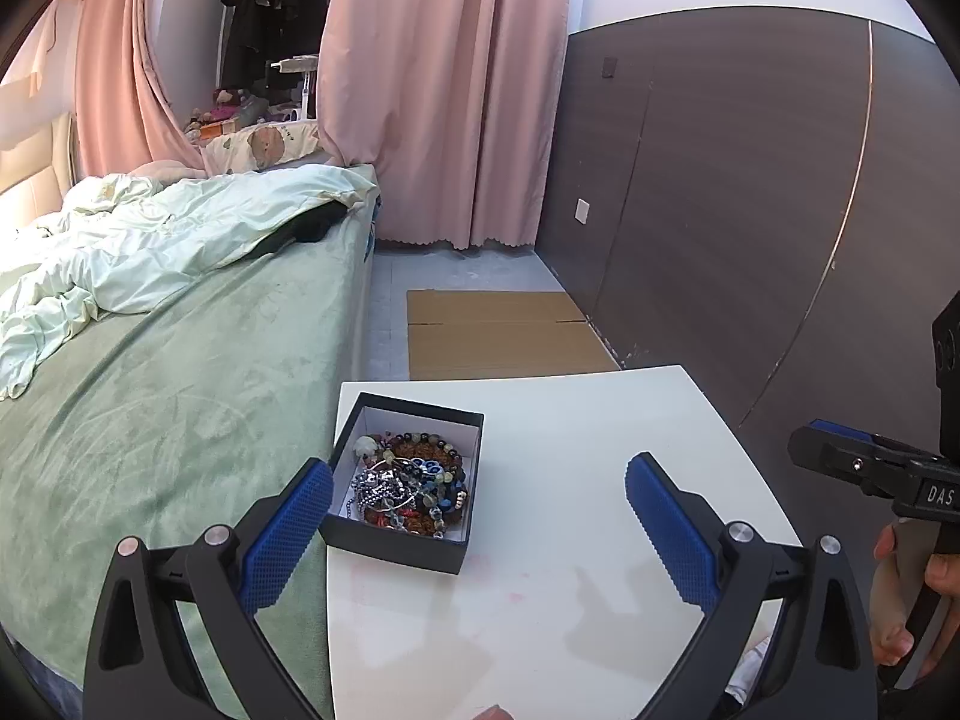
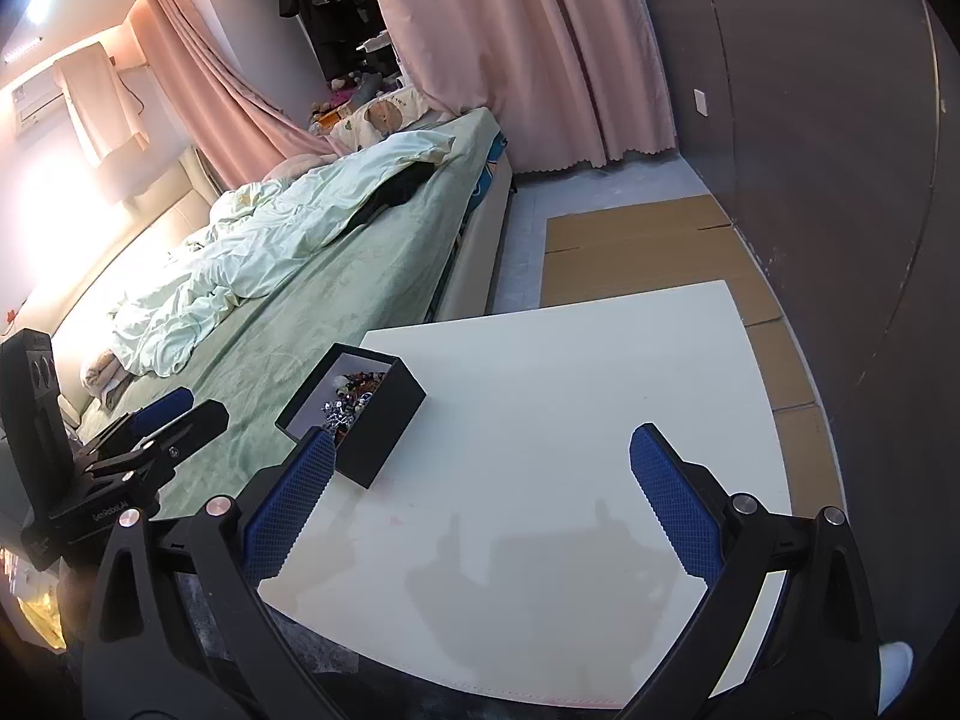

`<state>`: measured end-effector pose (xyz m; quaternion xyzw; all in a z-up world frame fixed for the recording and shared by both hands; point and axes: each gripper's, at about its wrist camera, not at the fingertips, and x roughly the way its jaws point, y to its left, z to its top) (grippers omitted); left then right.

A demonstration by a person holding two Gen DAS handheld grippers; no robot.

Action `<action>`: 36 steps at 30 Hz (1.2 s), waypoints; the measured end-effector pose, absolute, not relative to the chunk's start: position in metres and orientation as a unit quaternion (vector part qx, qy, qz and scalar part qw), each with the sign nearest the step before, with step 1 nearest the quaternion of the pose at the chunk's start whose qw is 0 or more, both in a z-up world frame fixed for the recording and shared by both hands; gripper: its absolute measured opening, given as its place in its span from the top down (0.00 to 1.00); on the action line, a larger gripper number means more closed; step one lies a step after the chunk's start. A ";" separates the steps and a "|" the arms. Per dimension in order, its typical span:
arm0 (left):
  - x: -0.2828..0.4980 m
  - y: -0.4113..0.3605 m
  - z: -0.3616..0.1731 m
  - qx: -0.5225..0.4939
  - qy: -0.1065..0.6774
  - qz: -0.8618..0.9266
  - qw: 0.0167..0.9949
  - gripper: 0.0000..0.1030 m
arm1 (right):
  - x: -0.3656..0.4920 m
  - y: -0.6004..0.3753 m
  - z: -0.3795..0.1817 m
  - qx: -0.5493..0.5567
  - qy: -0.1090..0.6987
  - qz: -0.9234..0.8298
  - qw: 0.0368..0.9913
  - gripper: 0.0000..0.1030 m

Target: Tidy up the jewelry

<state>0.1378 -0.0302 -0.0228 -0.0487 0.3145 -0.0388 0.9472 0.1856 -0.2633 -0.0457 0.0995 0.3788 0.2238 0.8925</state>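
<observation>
Plainly, the black jewelry box (image 1: pixel 403 483) sits near the desk's (image 1: pixel 570 480) bed-side edge, lid off, its long axis running away from the cameras, filled with a tangle of bead bracelets and chains (image 1: pixel 408 483). From the left claw (image 1: pixel 479 531) the box lies just ahead and slightly left, its near corner beside the left finger pad; the right claw (image 2: pixel 480 501) has it farther off to its left. Both claws are spread wide and hold nothing, so the left one looks better placed to reach in.
</observation>
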 end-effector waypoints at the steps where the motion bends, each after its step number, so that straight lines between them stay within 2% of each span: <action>1: 0.138 -0.030 -0.022 -0.049 0.313 -0.037 0.948 0.08 | 0.186 -0.263 -0.046 0.099 0.379 0.224 0.893 0.04; 36: 0.134 -0.028 -0.016 -0.046 0.306 -0.030 0.950 0.08 | 0.183 -0.266 -0.044 0.099 0.374 0.225 0.894 0.04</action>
